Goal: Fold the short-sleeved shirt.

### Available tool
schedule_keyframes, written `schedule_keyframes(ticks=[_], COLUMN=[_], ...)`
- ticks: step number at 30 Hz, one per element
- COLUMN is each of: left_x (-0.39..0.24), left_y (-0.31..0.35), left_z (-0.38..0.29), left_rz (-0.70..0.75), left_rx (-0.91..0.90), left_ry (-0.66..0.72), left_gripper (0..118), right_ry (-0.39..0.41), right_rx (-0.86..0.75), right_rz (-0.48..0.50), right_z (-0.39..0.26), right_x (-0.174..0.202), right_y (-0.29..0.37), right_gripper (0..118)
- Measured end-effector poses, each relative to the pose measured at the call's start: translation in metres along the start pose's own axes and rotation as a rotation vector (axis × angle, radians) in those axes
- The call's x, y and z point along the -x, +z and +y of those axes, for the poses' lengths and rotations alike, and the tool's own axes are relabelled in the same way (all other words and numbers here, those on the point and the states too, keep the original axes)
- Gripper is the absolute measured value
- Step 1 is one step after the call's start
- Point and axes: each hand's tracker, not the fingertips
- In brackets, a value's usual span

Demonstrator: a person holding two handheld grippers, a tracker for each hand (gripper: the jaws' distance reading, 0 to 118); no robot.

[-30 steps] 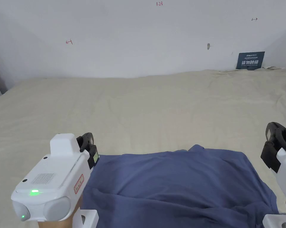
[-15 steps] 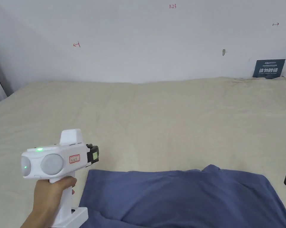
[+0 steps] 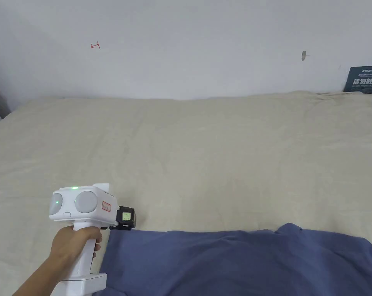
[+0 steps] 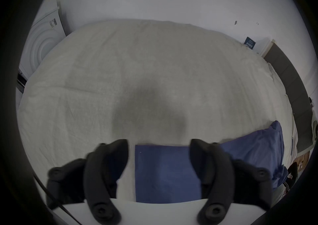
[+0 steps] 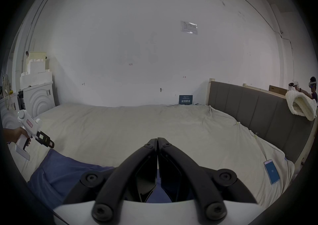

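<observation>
A dark blue short-sleeved shirt lies spread on a bed covered in a cream sheet, at the near edge of the bed, with a straight folded edge facing the far wall. A person's left hand holds the left gripper just above the shirt's far left corner. In the left gripper view its two black fingers stand wide apart, one over bare sheet to the left of the corner and one over blue cloth; they grip nothing, and whether they brush the fabric cannot be told. The right gripper hangs over the right part of the shirt, its fingers pressed together with no cloth between their tips. In the right gripper view a blue phone lies on the sheet well to the right, near a grey headboard. The step in hand seems to be taking hold of the left corner for the next fold. To do it well, the open fingers should come down astride the corner, catch every layer of the fold together, and close firmly before lifting. The right gripper would need to open and take the matching right corner, so that both sides rise level and the fold stays square.
</observation>
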Motion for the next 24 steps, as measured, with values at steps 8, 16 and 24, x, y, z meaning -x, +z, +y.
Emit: schedule_keyframes(ticks=[8,16,24], left_x=[0.002,-0.010,-0.016], left_y=[-0.023,-0.026,0.003], left_z=[0.000,-0.009,-0.017], left_rz=[0.034,0.049,0.009], left_rx=[0.061,0.107,0.029], left_ry=[-0.012,-0.070,-0.104], left_gripper=[85,16,1], right_ry=[0.018,0.009,-0.045], right_rx=[0.026,0.050,0.211], right_rz=[-0.020,-0.019,0.038], right_z=[-0.003,-0.003,-0.006], right_x=[-0.006,-0.006,-0.031], right_y=[-0.015,-0.016,-0.049], right_gripper=[0,0,0])
